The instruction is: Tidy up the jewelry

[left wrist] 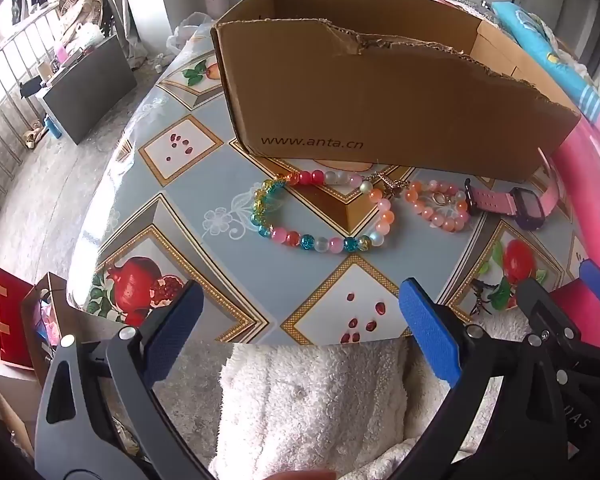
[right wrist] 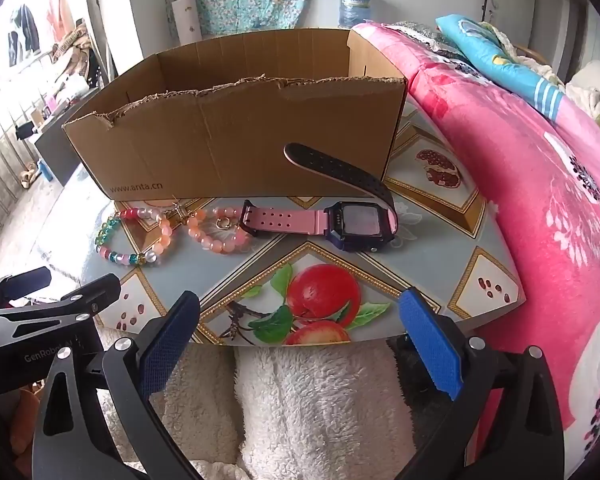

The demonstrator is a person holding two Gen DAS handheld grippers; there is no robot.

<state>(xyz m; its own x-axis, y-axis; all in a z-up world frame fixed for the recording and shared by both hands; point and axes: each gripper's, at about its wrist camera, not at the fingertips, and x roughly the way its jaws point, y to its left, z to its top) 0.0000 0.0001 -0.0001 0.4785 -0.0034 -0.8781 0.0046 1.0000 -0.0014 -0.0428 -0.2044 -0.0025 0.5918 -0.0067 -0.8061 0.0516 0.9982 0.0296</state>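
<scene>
Three pieces lie in a row on the table just in front of a torn cardboard box [left wrist: 380, 100] [right wrist: 240, 144]. They are a multicolour bead bracelet [left wrist: 306, 242] [right wrist: 134, 258], a smaller orange-pink bead bracelet [left wrist: 414, 194] [right wrist: 194, 224], and a pink-strapped digital watch [left wrist: 530, 204] [right wrist: 358, 222]. My left gripper [left wrist: 300, 336] hovers open over the table's near edge, short of the multicolour bracelet. Beside it, my right gripper [right wrist: 300, 344] is open in front of the watch. Neither has anything between its blue pads.
The table [left wrist: 204, 176] wears a fruit-patterned cloth. White fluffy fabric [right wrist: 320, 400] lies below its near edge. A pink flowered blanket [right wrist: 520, 200] rises along the right side. A red bag [left wrist: 12, 320] and clutter sit on the floor to the left.
</scene>
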